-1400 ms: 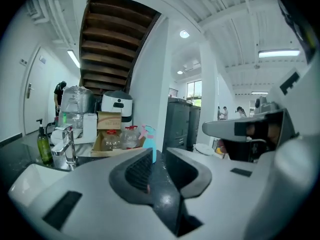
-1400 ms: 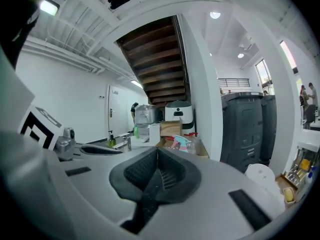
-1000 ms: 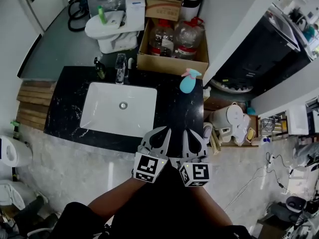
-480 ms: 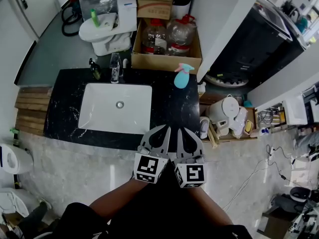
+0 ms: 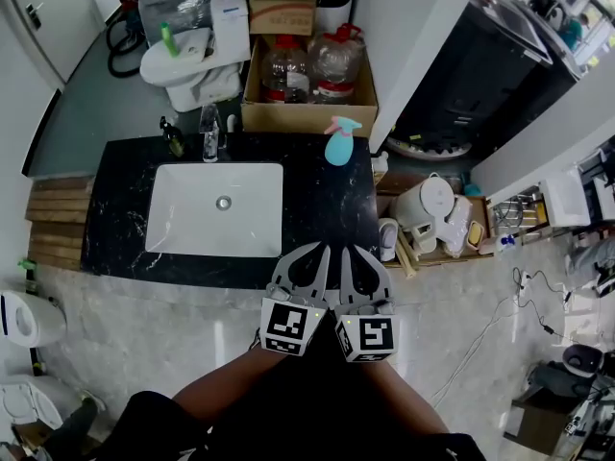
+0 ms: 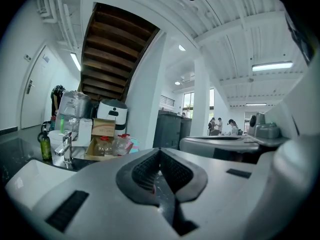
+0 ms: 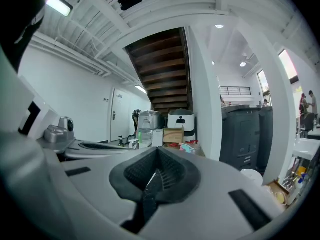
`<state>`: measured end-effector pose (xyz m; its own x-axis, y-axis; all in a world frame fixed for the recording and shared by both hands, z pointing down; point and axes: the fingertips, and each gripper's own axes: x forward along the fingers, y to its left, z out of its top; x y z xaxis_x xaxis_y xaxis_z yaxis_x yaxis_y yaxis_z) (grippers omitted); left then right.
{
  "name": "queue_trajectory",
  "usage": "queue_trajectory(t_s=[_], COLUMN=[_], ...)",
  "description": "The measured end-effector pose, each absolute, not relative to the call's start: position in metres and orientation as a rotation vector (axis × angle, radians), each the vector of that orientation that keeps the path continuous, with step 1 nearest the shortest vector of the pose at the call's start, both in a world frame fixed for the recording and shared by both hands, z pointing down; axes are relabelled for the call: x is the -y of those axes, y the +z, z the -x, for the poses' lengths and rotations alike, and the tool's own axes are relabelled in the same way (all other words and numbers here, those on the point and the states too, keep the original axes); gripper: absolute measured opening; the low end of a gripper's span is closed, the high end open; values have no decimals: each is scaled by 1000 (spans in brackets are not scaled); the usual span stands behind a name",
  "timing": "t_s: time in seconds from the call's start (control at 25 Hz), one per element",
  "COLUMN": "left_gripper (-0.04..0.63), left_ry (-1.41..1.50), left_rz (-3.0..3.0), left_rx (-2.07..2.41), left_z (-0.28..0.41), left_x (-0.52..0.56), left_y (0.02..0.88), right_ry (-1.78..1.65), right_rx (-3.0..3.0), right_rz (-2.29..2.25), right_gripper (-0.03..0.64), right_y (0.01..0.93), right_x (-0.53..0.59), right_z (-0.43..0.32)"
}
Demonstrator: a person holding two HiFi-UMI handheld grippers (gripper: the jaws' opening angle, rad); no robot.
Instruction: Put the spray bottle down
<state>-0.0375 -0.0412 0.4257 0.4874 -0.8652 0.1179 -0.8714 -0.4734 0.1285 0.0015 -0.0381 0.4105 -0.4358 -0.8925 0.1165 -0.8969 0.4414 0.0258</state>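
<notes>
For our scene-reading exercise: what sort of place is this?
Probably a workshop mock-up of a bathroom: a white basin in a black counter, a toilet behind it, boxed water jugs alongside.

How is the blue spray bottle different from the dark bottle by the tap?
The spray bottle is light blue with a pink top; the dark bottle is dark green with a black pump. The spray bottle looks fatter, the dark bottle slimmer. The spray bottle stands at the back right of the counter, the dark bottle left of the tap. Both stand upright.
</notes>
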Motion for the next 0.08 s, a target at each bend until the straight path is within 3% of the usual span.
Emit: queue_trajectory(t_s=[0.08], left_gripper=[12], left_ry=[50], left_rz=[-2562], left_rx=[1508], left_z=[35], left_x=[41], left_y=[425], right_ry=[65], right_rx=[2572], right_rz=[-1606], right_gripper=[16], right_y=[411], right_x=[38], right_z=[-4])
